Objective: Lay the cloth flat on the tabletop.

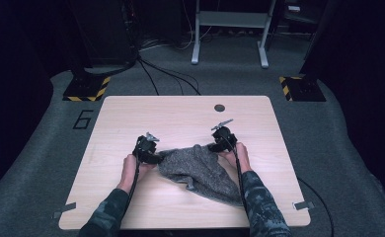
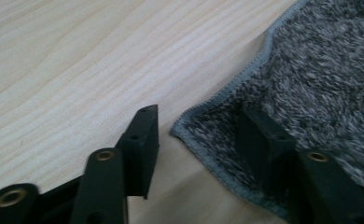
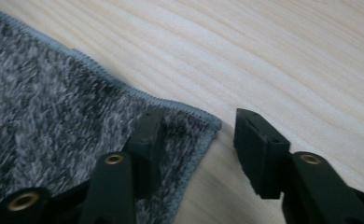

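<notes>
Grey towel [image 1: 198, 170] lies rumpled on the wooden table [image 1: 131, 113] between the 2 grippers. Left gripper [image 2: 196, 135] is spread wide over 1 corner, gripping nothing; right gripper [image 3: 196, 140] likewise straddles the other corner. Grey carpet [image 1: 42, 148] surrounds the table.

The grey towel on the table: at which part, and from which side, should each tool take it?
Grip the grey towel at its two far hemmed corners: the left tool straddles one corner, the right tool the other. Come in low from each outer side, since the corners lie flat.
</notes>
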